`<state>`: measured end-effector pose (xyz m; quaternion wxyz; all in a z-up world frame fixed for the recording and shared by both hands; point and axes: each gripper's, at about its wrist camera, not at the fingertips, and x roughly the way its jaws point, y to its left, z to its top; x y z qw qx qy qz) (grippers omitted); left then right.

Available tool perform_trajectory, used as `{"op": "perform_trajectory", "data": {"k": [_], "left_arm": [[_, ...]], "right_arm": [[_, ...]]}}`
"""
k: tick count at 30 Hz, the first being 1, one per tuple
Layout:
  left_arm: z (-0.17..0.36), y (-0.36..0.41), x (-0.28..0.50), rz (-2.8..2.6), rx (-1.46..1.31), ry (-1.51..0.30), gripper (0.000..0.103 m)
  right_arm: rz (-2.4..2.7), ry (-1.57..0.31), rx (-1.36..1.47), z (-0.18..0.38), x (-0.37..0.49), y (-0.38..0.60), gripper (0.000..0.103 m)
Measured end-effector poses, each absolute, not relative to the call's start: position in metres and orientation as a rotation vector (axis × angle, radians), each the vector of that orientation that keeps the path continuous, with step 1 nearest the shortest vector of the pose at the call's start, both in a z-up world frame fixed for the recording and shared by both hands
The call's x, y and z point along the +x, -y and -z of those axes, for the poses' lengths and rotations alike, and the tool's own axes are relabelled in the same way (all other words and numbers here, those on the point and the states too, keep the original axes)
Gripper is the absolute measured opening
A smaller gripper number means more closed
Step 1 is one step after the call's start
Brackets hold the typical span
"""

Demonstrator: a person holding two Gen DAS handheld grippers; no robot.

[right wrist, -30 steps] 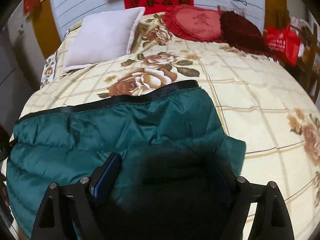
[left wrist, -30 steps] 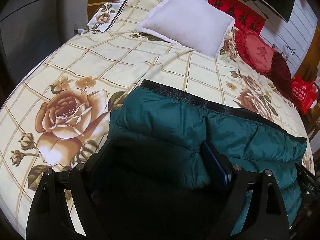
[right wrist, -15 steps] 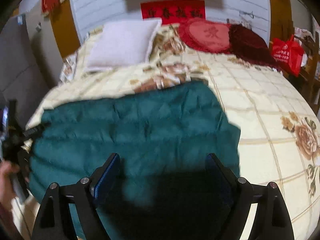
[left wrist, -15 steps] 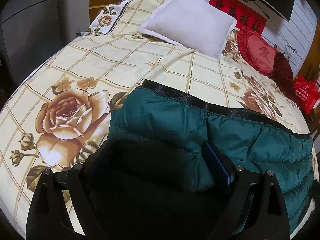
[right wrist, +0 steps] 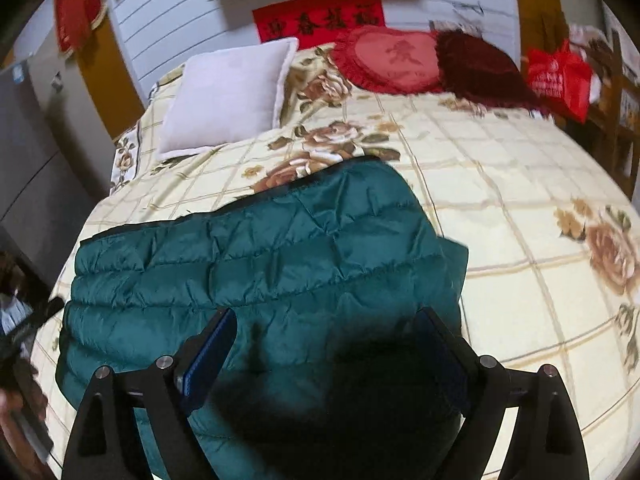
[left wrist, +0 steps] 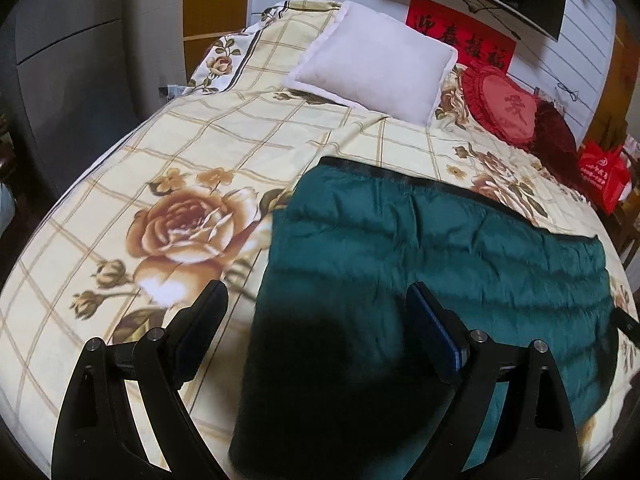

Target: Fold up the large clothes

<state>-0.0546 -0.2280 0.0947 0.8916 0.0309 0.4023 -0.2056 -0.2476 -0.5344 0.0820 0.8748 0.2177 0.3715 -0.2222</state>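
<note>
Left wrist view shows the teal quilted jacket [left wrist: 440,256] lying folded flat on the floral bed [left wrist: 120,184], filling the frame from centre to 4 o'clock. Both the left gripper [left wrist: 316,320] and right gripper [right wrist: 326,338] hover with fingers spread, the right's widening, nothing between them. Puffy, light and slick, it probably grips best at its dark-trimmed edge. White pillow [left wrist: 372,64] and red cushions [left wrist: 504,108] at 12 to 1 o'clock lie well apart.

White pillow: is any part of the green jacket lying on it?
No. The green jacket lies lower on the bedspread, with bare fabric between it and the white pillow.
</note>
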Motion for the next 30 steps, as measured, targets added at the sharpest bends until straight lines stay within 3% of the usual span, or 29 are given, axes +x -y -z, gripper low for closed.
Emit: {"op": "perform_trajectory", "data": {"k": [6, 14, 30], "left_arm": [[-0.081, 0.215, -0.067, 0.410, 0.095, -0.864, 0.091], [-0.069, 0.205, -0.074, 0.415, 0.068, -0.897, 0.091], [-0.072, 0.192, -0.091, 0.453, 0.001, -0.930, 0.091]], "right_arm": [[0.515, -0.848, 0.438, -0.053, -0.234, 0.542, 0.093], [0.455, -0.818, 0.422, -0.080, -0.266, 0.527, 0.093], [0.400, -0.818, 0.486, -0.072, -0.322, 0.511, 0.094]]}}
